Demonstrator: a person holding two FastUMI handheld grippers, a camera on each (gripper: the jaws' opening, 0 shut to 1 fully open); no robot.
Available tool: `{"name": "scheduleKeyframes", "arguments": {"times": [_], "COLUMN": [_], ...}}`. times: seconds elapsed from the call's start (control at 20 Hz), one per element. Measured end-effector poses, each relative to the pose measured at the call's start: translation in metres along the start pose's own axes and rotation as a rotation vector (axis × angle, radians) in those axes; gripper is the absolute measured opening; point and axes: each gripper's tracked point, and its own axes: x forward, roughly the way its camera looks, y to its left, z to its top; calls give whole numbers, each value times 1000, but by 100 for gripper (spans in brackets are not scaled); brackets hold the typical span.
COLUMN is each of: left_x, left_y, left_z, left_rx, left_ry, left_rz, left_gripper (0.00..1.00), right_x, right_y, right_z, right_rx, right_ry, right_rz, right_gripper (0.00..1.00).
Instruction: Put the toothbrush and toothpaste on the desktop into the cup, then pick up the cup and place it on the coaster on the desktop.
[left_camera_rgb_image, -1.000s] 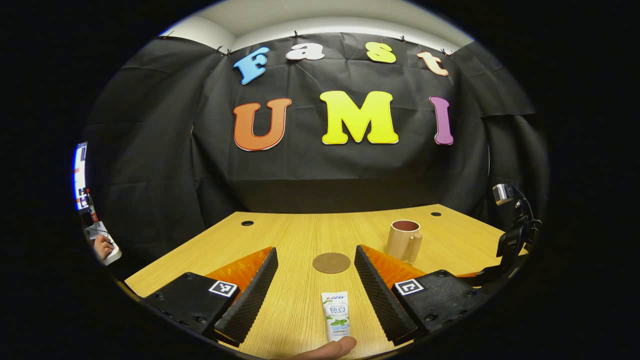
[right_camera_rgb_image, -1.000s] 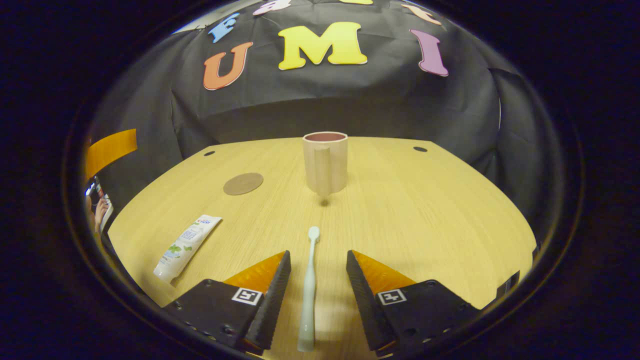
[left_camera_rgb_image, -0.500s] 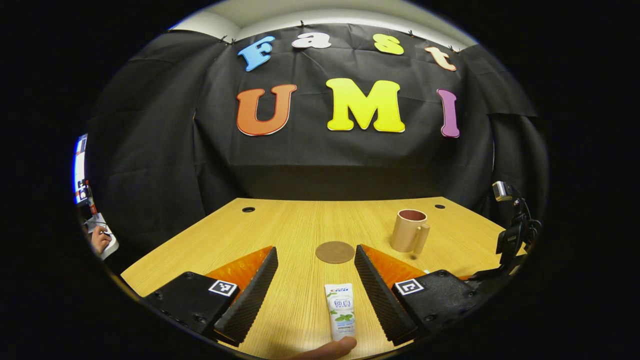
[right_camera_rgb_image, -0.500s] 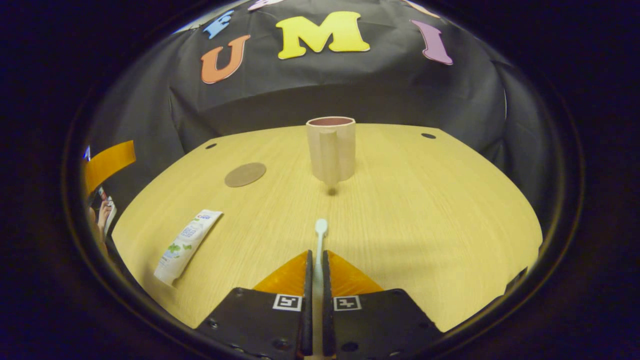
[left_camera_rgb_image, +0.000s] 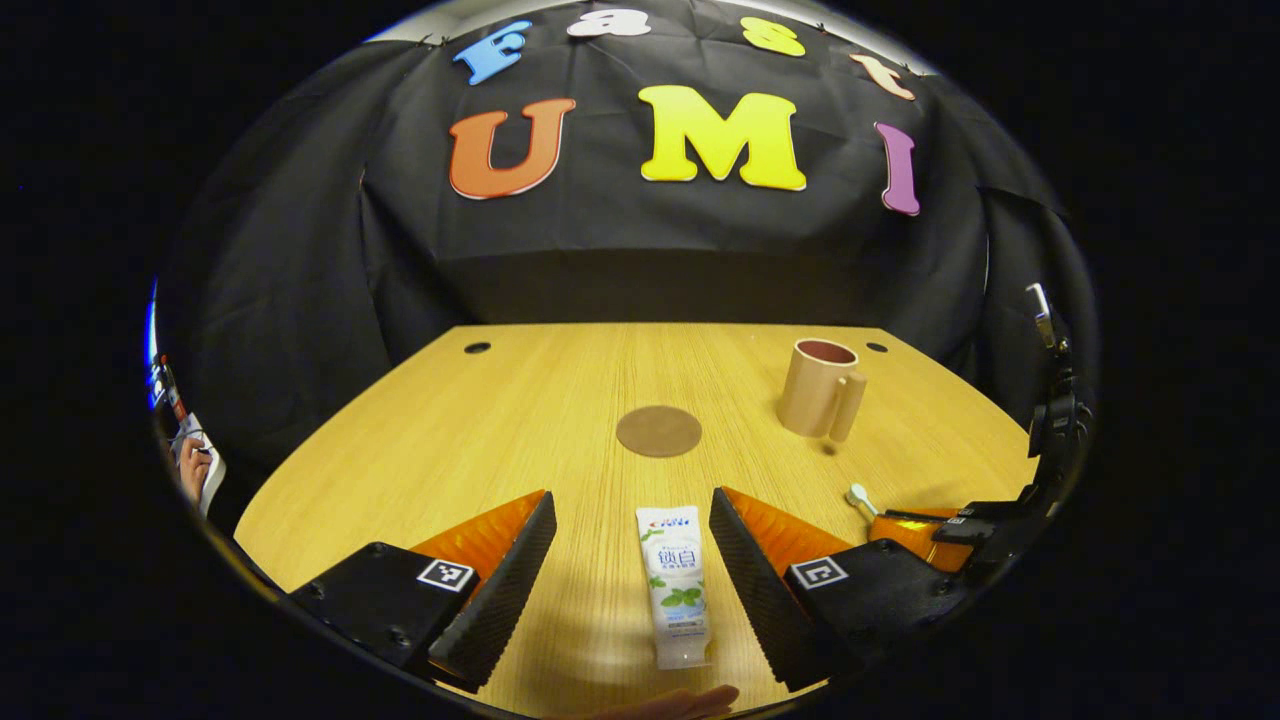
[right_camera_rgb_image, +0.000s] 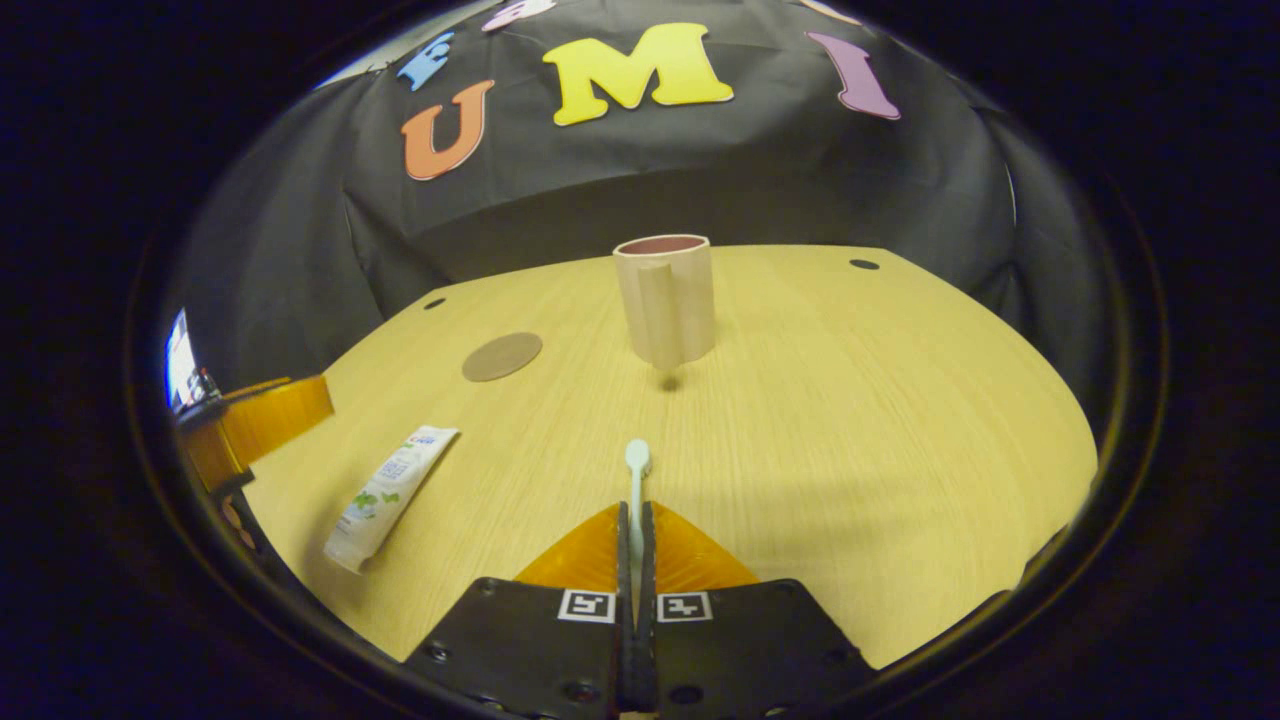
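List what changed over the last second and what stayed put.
The right gripper closed on the toothbrush. The left gripper stayed open and moved forward around the toothpaste. The cup and coaster stayed put on the desk.

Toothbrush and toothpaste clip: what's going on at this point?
A person works a gripper in each hand over a wooden desk. The right gripper is shut on the toothbrush, aimed at the empty cup. The left gripper is open around the toothpaste tube, which lies flat. The coaster is bare.
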Motion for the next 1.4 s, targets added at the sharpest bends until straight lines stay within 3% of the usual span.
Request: {"name": "scheduleKeyframes", "arguments": {"times": [0.3,0.6,0.9,1.15,1.2,1.25,1.4], "left_x": [6,7,11,15,16,16,16], "left_y": [-11,-19,-21,-26,-24,-23,-19], "left_z": [-45,-69,-73,-71,-71,-72,-72], "left_rx": [-30,-41,-30,-23,-17,-18,-19], "left_ry": [187,295,316,290,292,292,291], "left_rz": [-38,-48,-35,-68,-61,-56,-39], "left_gripper": [99,100,86,75,80,68,53], "right_x": [-21,-42,-52,-54,-53,-54,-55], "right_y": [-5,-2,-8,-11,-11,-11,-12], "right_z": [25,46,55,58,58,58,59], "right_rx": [-31,-48,-36,-31,-31,-28,-30], "right_ry": [-129,-238,-278,-286,-287,-289,-294], "right_rz": [-7,0,3,2,3,3,2], "right_gripper": [1,0,0,0,0,1,0]}}
